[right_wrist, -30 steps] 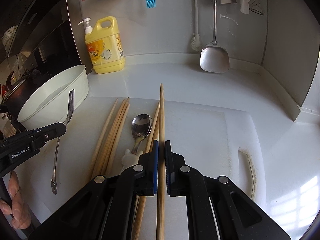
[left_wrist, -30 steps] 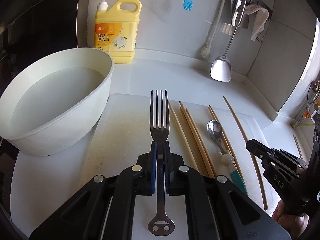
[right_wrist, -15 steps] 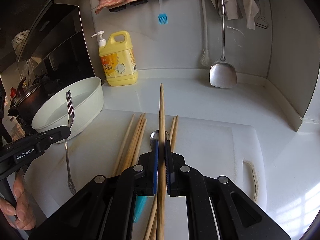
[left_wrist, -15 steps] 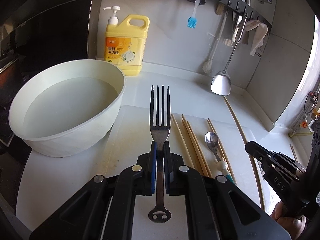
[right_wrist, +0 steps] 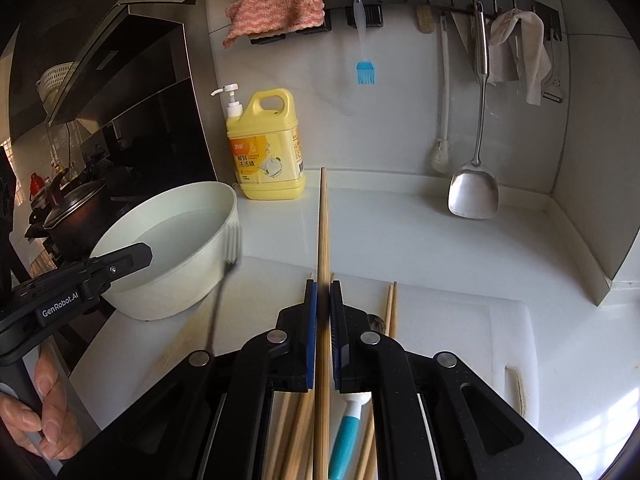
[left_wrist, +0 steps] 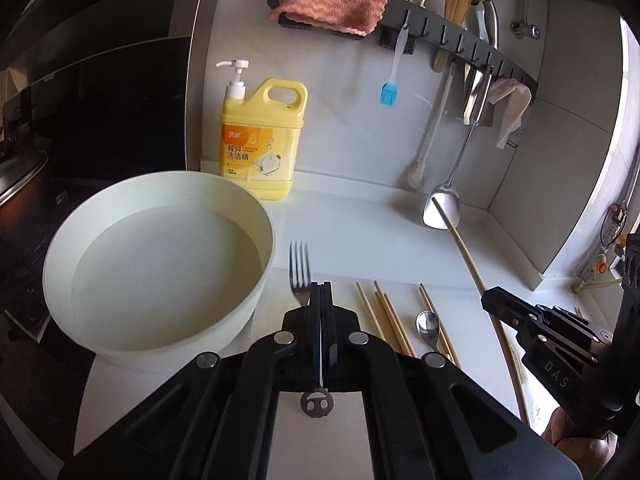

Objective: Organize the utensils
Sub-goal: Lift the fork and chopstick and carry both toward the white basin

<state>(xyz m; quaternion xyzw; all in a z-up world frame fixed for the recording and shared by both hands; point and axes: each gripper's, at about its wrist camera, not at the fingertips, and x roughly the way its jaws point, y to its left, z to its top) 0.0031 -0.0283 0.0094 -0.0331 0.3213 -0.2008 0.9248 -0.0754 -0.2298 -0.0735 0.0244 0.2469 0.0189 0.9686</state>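
Note:
My left gripper (left_wrist: 320, 292) is shut on a steel fork (left_wrist: 300, 268), tines forward, held in the air beside the white bowl (left_wrist: 180, 174). My right gripper (right_wrist: 323, 288) is shut on a long wooden chopstick (right_wrist: 323, 220) that points at the back wall, lifted off the white cutting board (right_wrist: 460, 320). On the board below lie several more chopsticks (left_wrist: 386, 320) and a spoon (left_wrist: 427, 322) with a teal handle (right_wrist: 344, 432). In the left wrist view the right gripper (left_wrist: 532, 320) shows at the right with its chopstick (left_wrist: 464, 248). The right wrist view shows the left gripper (right_wrist: 132, 256) and the blurred fork (right_wrist: 220, 300).
The bowl holds water and stands left of the board. A yellow dish soap bottle (left_wrist: 260, 144) stands at the back wall. A black wall rack (left_wrist: 460, 36) carries a pink cloth (left_wrist: 328, 4), a blue brush (left_wrist: 389, 94) and a steel spatula (left_wrist: 442, 208). A dark pot (right_wrist: 72, 208) sits far left.
Both grippers have risen with the fork and the chopstick still gripped. The chopstick has come off the board, and the views have tilted up to show the wall rack.

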